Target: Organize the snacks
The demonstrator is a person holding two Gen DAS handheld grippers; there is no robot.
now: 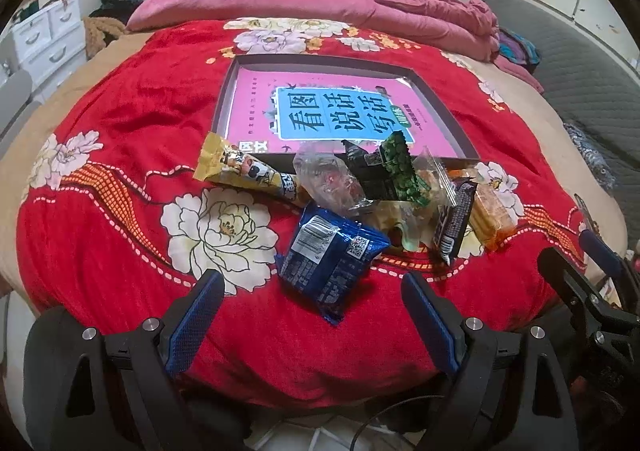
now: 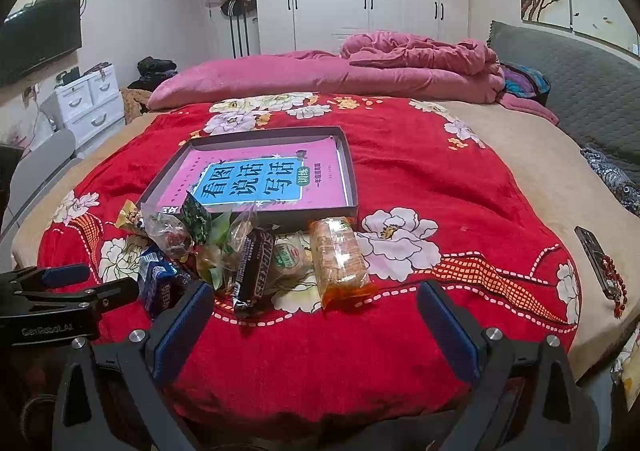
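Observation:
Several snack packets lie heaped on the red floral blanket in front of a shallow grey box [image 1: 224, 91] [image 2: 347, 163] that holds a pink book. Nearest my left gripper [image 1: 316, 291] is a blue packet [image 1: 330, 259] [image 2: 158, 283]. Around it lie a yellow cone packet [image 1: 240, 169], a clear bag [image 1: 328, 179], a green packet [image 1: 400, 165], a dark Snickers bar [image 1: 456, 221] [image 2: 252, 271] and an orange cracker pack [image 1: 490, 213] [image 2: 338, 259]. My right gripper [image 2: 316, 301] hovers just short of the cracker pack. Both grippers are open and hold nothing.
A pink quilt and pillow [image 2: 320, 75] lie at the far side of the bed. A grey headboard [image 2: 580, 91] runs along the right. A remote with red beads [image 2: 600, 263] rests near the right edge. White drawers [image 2: 92, 103] stand at left.

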